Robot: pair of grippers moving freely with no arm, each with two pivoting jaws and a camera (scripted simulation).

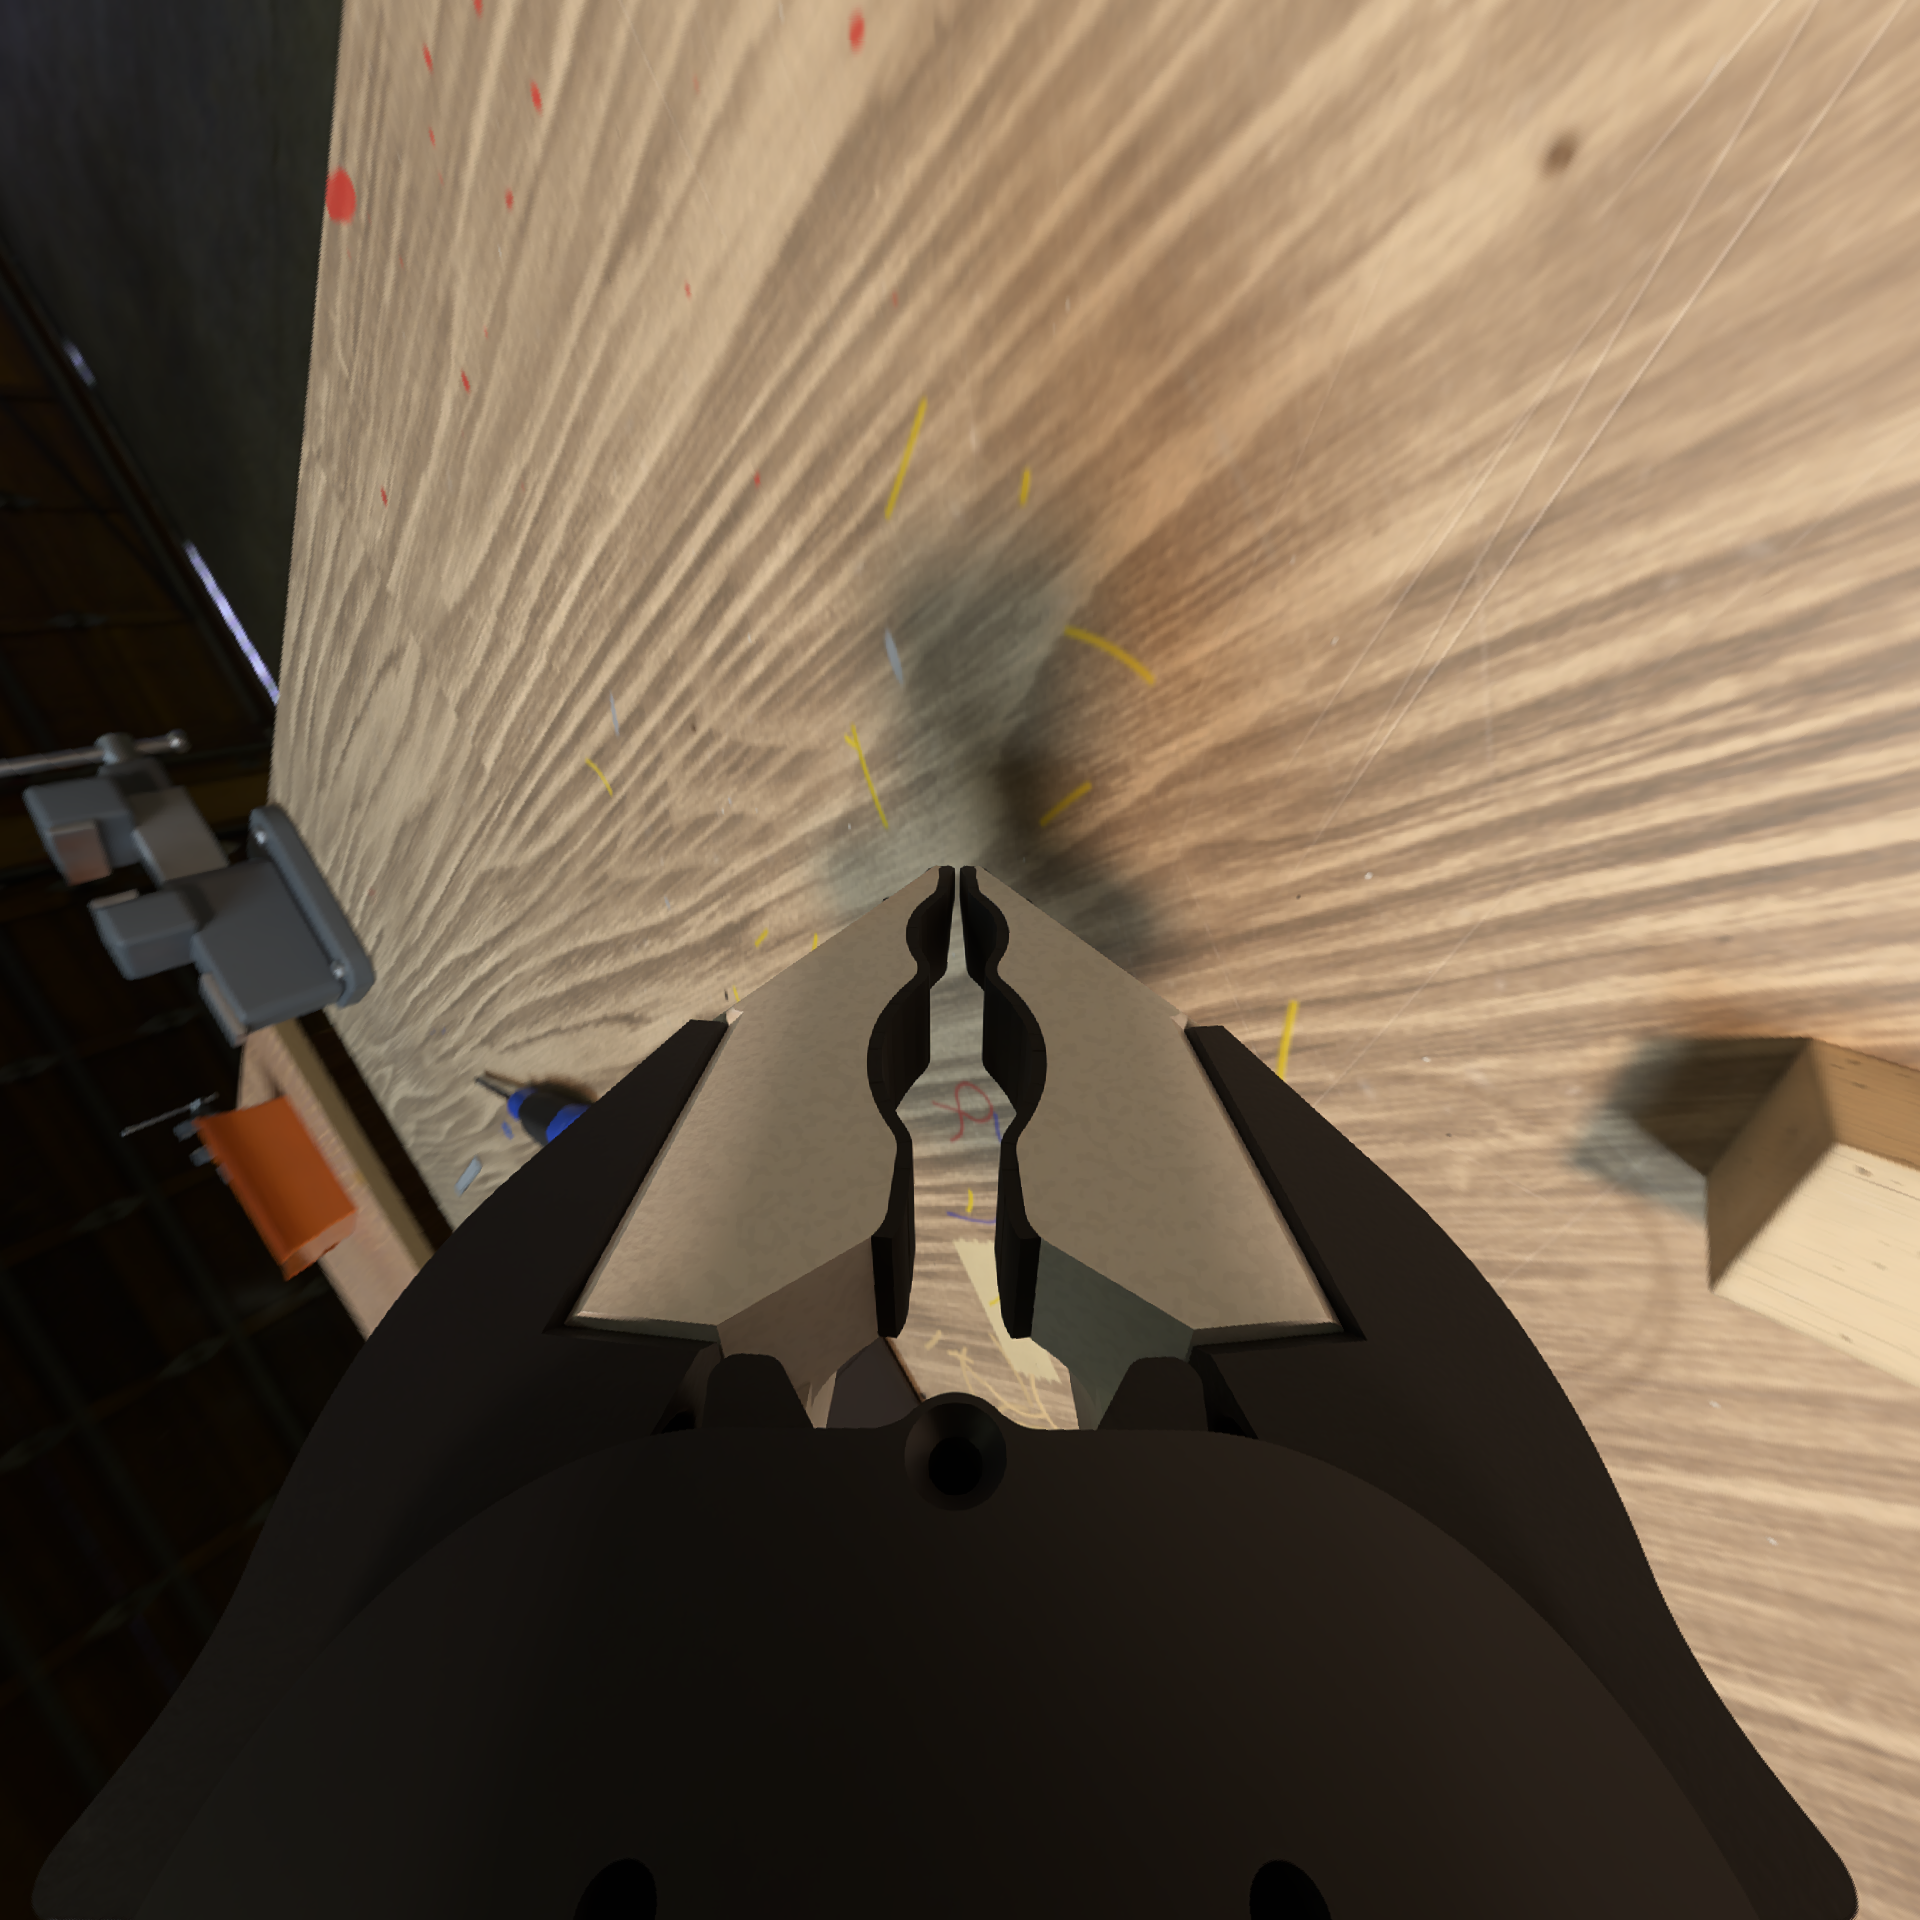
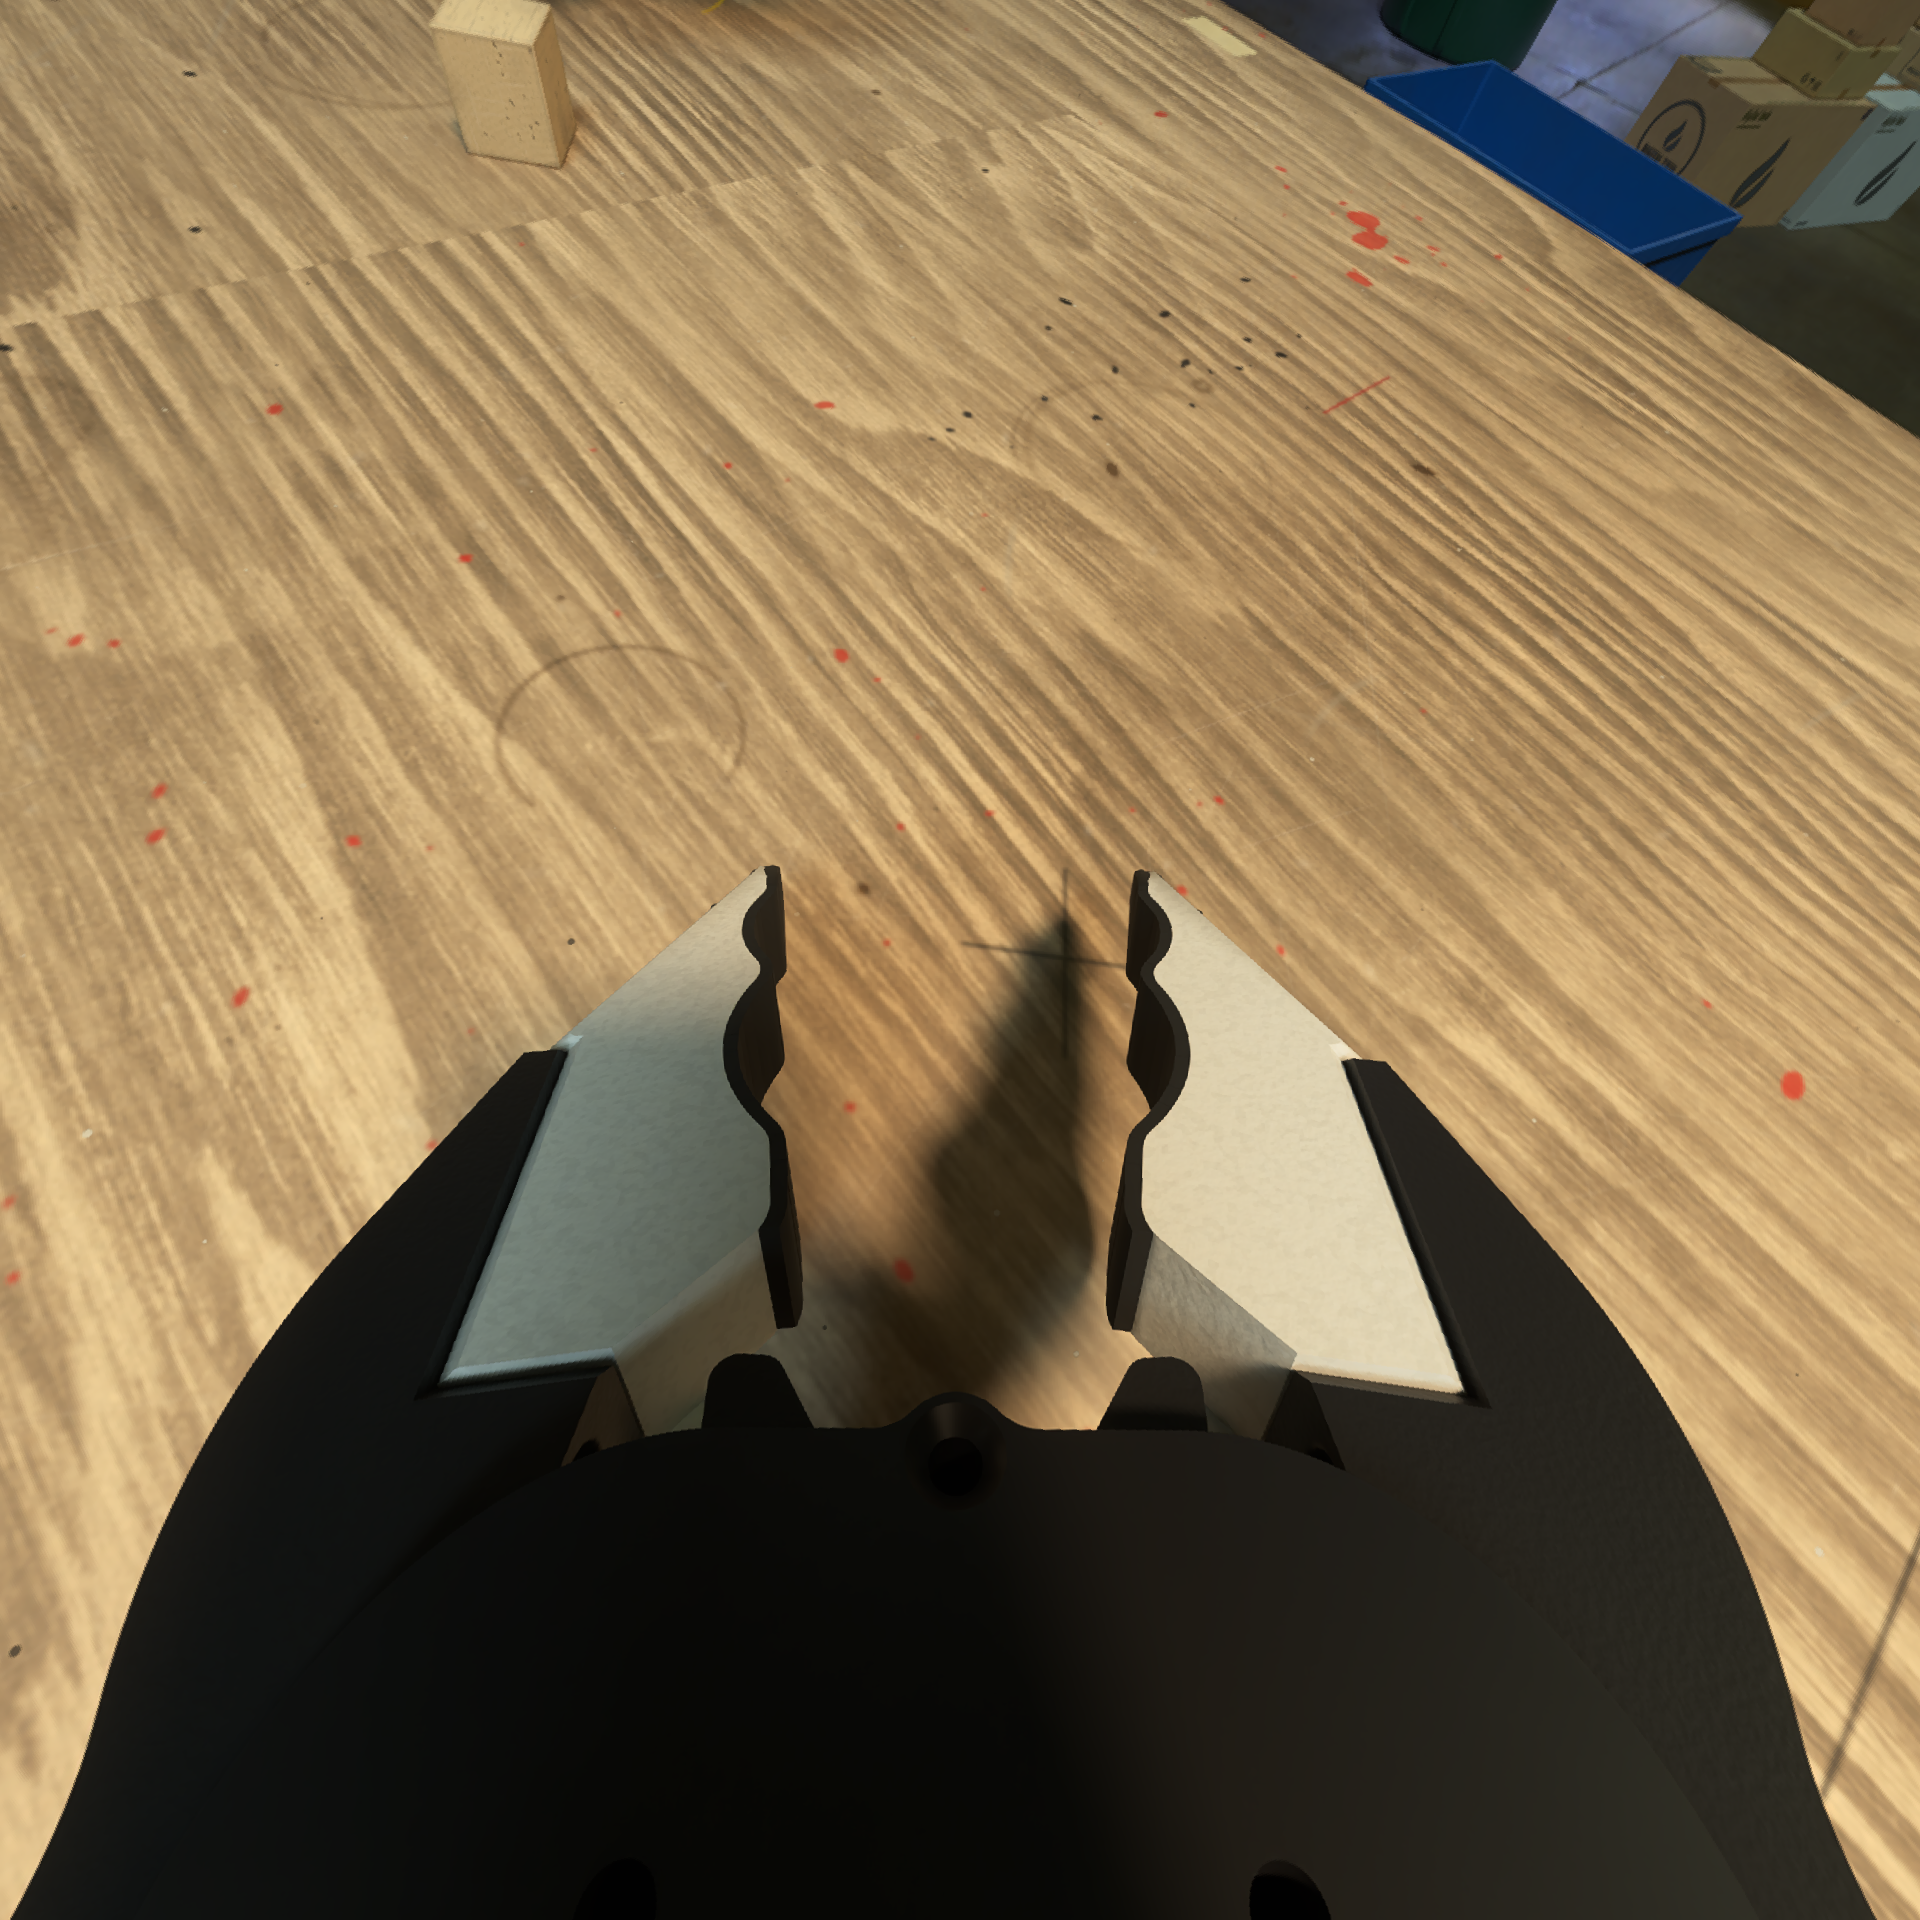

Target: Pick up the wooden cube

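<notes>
Up close, the left gripper [image 1: 957, 873] has its scalloped black fingers pressed together on nothing above the grainy, paint-flecked workbench [image 1: 1351, 416], the blocky pale wooden cube [image 1: 1829, 1195] resting well off to its right. Seen from the right gripper [image 2: 956, 883], whose fingers are spread wide and empty, the wooden cube [image 2: 506, 88] sits far ahead, to the left.

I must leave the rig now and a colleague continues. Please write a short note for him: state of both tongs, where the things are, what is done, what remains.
Left tongs: shut, empty, above bare workbench.
Right tongs: open, empty, also above bare wood.
Wooden cube: resting on the workbench, far ahead and left of the right tongs; in the left wrist view it sits at the right edge. Neither tongs touch it.
Done: nothing gripped.
Left: approach the cube, probably with the open right tongs, close on it, lift.
</notes>
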